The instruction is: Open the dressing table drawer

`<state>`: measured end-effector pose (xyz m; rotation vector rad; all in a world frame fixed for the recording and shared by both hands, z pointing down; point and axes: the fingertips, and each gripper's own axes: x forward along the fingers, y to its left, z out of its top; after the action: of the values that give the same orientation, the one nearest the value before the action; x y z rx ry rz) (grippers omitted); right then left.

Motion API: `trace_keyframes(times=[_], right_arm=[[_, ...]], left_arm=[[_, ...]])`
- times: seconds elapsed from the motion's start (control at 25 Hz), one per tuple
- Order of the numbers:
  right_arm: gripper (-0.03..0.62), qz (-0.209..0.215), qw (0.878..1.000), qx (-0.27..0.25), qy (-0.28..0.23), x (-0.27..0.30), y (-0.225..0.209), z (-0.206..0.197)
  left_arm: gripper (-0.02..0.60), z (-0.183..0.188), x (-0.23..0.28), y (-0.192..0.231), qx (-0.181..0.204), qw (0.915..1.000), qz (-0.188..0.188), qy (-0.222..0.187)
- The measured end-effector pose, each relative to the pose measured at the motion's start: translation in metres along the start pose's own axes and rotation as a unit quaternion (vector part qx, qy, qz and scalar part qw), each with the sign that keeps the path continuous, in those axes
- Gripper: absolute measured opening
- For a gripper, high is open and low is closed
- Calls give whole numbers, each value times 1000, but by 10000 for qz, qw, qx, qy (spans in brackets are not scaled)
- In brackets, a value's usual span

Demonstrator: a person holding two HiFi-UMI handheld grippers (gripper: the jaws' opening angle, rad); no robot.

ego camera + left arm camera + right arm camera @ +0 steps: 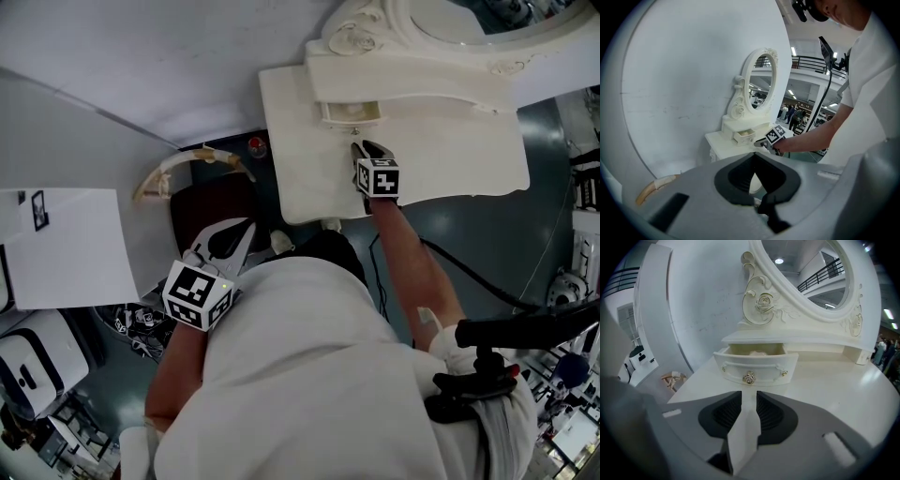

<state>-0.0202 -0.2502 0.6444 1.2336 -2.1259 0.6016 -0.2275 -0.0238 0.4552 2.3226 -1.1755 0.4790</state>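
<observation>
The white dressing table (450, 150) stands against the wall, with its oval mirror (806, 273) above. Its small drawer (351, 113) is pulled out, and something pale lies inside the drawer (754, 363). A gold knob (749, 377) sits on the drawer front. My right gripper (364, 150) hovers over the tabletop just in front of the drawer, open, and the gap between the right gripper's (749, 397) jaws holds nothing and lines up with the knob, short of it. My left gripper (230, 239) hangs open off the table's left side, holding nothing. In its own view the left gripper (754, 164) looks towards the drawer (743, 136).
A curved wooden frame (183, 167) lies on the floor left of the table. Beside it is a small red object (255, 143). A white board (70, 248) stands at far left. A black cable (469, 272) runs across the floor to the right of the person.
</observation>
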Motion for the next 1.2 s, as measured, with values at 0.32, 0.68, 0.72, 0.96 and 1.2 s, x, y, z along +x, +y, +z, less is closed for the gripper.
trace_keyframes(times=[0.32,0.68,0.72,0.96,1.2], right_arm=[[21,106,9998,-96,134,-30,9,-22],[2,282,9993,-48,221,-55,24,-40],[2,322,9992,-74,231,-58,27,-42],[2,555,9979,-204,269,-79,47,-48],[0,800,9955,-437,264,-89,64,-49]], left_arm=[[2,4,-1,-13,124,9999,-85,-71],[2,1,2,-24,138,9997,-148,-136],[2,1,2,-25,136,9997,-146,-154],[2,0,-2,-31,85,9997,-106,-223],[2,-5,-1,-29,8,9996,-90,-256]])
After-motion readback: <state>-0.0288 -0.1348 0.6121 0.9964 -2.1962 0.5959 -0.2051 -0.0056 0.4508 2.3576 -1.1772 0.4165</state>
